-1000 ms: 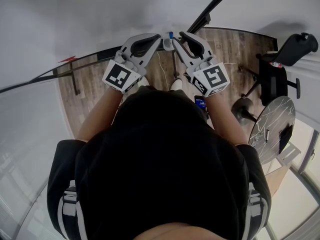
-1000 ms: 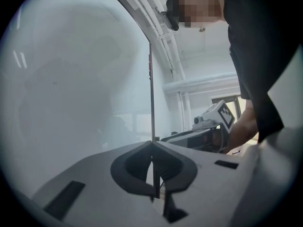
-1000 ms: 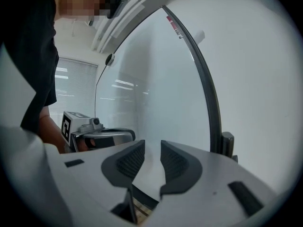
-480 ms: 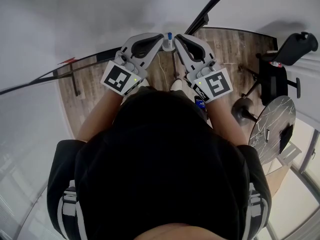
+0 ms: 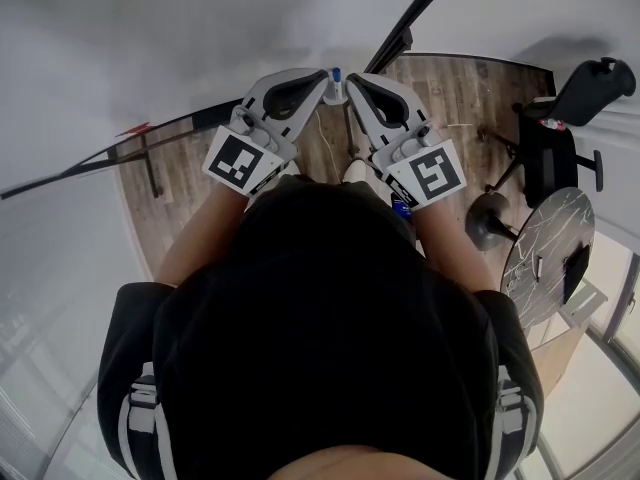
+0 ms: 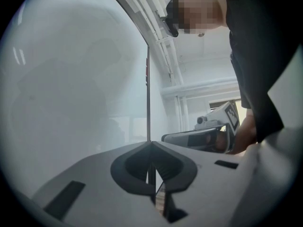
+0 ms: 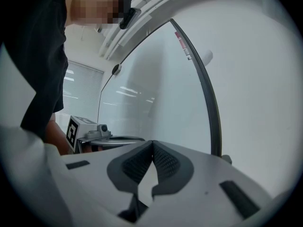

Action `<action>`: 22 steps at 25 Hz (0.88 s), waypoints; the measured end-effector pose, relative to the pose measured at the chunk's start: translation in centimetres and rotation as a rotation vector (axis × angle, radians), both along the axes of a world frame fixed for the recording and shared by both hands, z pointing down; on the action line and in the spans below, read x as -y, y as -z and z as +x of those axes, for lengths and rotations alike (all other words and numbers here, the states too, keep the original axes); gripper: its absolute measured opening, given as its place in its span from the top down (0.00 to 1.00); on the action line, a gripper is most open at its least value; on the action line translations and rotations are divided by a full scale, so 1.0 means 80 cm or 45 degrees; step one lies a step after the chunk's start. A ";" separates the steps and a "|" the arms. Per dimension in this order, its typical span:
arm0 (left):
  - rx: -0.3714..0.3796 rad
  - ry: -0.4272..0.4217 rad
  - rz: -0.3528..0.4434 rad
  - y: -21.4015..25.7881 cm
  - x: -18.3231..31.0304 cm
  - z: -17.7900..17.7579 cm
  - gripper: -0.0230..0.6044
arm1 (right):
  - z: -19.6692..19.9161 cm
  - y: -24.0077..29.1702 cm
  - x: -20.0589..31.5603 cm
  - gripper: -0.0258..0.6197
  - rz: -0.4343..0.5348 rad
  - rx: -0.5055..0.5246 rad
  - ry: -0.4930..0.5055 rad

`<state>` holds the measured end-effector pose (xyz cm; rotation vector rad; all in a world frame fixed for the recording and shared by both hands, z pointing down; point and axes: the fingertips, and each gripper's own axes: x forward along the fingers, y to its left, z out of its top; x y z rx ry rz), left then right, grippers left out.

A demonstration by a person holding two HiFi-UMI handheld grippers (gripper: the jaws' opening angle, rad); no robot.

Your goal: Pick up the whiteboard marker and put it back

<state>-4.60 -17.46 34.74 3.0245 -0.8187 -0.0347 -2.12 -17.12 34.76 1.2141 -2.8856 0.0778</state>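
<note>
A whiteboard marker with a blue cap (image 5: 336,74) shows in the head view just past the tips of both grippers, between them. Whether either touches it I cannot tell. My left gripper (image 5: 322,80) and right gripper (image 5: 352,82) are held level, side by side, close to the whiteboard (image 5: 150,48). In the left gripper view the left gripper (image 6: 150,144) has its jaws together with nothing between them. In the right gripper view the right gripper (image 7: 152,142) is likewise shut and empty. Neither gripper view shows the marker. Each gripper sees the other beside it.
The whiteboard's dark frame (image 7: 208,108) runs just right of the right gripper. Below lies a wooden floor (image 5: 470,88) with the board's black stand foot (image 5: 150,163). A black office chair (image 5: 560,138) and a round table (image 5: 545,248) stand at the right.
Both grippers have risen slightly in the head view. Their tips now sit closer around the marker, and less of its white body shows between them.
</note>
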 end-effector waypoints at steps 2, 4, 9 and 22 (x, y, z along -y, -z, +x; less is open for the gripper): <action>0.003 0.003 -0.003 -0.001 0.001 0.001 0.96 | 0.001 -0.001 0.001 0.96 -0.004 -0.005 -0.004; 0.006 0.004 -0.002 -0.001 0.002 0.002 0.96 | 0.002 -0.003 0.002 0.96 -0.010 -0.005 -0.007; 0.022 0.004 -0.010 -0.003 0.001 0.004 0.96 | 0.002 0.001 0.001 0.96 0.003 -0.002 0.003; 0.023 0.000 -0.017 -0.007 -0.001 0.004 0.96 | 0.002 -0.004 0.000 0.96 -0.003 0.004 0.006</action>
